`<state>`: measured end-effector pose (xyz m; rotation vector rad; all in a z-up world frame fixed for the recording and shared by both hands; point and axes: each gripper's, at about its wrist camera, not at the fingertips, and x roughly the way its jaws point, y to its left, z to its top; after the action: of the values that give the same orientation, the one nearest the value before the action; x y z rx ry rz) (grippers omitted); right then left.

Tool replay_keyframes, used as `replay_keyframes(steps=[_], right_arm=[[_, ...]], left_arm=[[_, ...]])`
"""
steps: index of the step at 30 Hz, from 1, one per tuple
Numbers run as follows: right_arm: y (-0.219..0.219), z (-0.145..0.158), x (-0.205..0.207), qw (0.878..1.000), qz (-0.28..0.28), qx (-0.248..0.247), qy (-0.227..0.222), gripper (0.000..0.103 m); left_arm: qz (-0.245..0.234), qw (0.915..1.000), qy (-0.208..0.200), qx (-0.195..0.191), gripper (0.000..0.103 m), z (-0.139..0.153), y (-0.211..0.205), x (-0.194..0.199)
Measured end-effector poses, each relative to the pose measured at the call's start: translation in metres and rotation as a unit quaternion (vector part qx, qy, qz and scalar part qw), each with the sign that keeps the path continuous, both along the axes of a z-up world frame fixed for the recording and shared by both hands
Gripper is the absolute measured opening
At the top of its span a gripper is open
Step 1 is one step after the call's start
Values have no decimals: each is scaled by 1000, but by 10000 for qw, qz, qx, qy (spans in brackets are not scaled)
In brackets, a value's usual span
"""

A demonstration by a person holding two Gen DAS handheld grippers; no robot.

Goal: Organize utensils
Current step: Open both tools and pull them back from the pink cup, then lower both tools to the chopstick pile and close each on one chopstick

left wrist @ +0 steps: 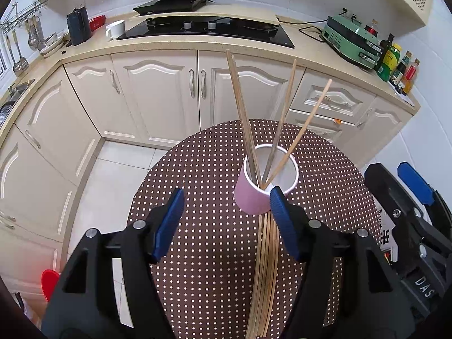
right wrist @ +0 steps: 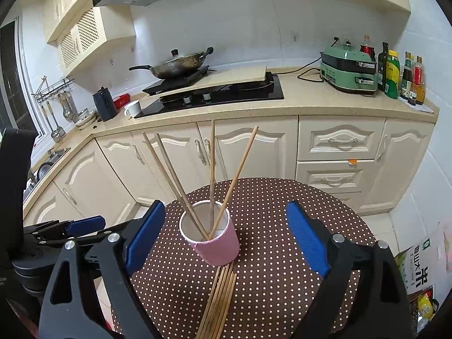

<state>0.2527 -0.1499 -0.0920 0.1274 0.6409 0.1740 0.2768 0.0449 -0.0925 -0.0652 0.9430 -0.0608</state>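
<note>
Wooden chopsticks (right wrist: pixel 219 299) are lying in a loose bundle on the brown polka-dot tablecloth (right wrist: pixel 282 243), their long axis running from the near table edge toward the pink cup (right wrist: pixel 219 250), far ends touching its base. Four more chopsticks (right wrist: pixel 180 186) are standing in that cup (left wrist: pixel 250 197), tips down inside, upper ends fanning out: two leaning left, one nearly upright, one leaning right. The cup is sitting near the middle of the round table. The left gripper (left wrist: pixel 226 223) is hovering low over the bundle, fingers spread wide and holding nothing, its right pad (left wrist: pixel 282 223) just beside the cup. The right gripper (right wrist: pixel 226 243) is pointing forward, jaws released either side of the cup without touching. Cream cabinets (right wrist: pixel 254 152) are standing behind.
</note>
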Motion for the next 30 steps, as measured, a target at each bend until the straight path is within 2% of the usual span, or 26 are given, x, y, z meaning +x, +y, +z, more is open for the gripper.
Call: replay_keyframes(steps=[11,17,22,30], right_arm=[[-4,-20,-18,9992,-103,-8,381,87],[-3,-43,-23,9972,-143,-196,702,94],[-4,-70,-24,9939,-195,-204,1065,94],[-2,-114,-24,9838,-244,-349,1742,94]], left_arm=[[-25,9996,269,45,69,-20,4,-21],[-78,9983,573,27,70,-40,8,-29],[-183,9956,921,-52,72,-66,11,-34],[-185,9885,1501,62,72,-112,14,-42]])
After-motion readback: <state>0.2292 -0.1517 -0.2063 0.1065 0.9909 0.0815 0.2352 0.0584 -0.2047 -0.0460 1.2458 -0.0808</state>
